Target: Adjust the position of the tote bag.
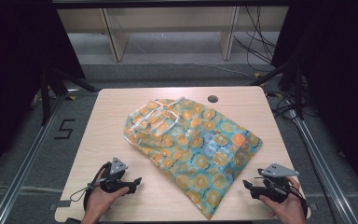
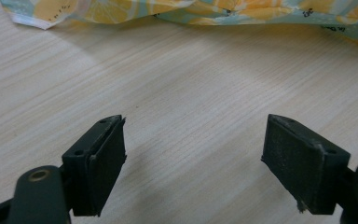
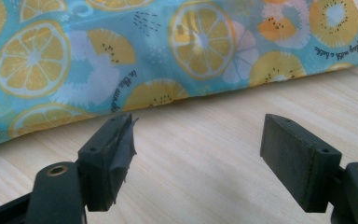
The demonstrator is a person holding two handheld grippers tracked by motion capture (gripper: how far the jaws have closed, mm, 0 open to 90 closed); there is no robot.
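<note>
Pale wooden table (image 1: 98, 140) under me, dark floor around it. A fruit-print fabric bag (image 1: 191, 140) lies crumpled across the middle, teal with orange slices. My left gripper (image 1: 133, 183) sits near the front edge, jaws wide apart, nothing between them. My right gripper (image 1: 249, 185) waits just beside the bag's near edge, jaws spread, also empty.

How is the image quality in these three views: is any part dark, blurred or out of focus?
High view: table evenly lit, surroundings nearly black, bag a little soft. Left gripper view: wood grain sharp, the left gripper casts soft shadows. Right gripper view: the bag's print is readable, the right gripper slightly blurred up close.
</note>
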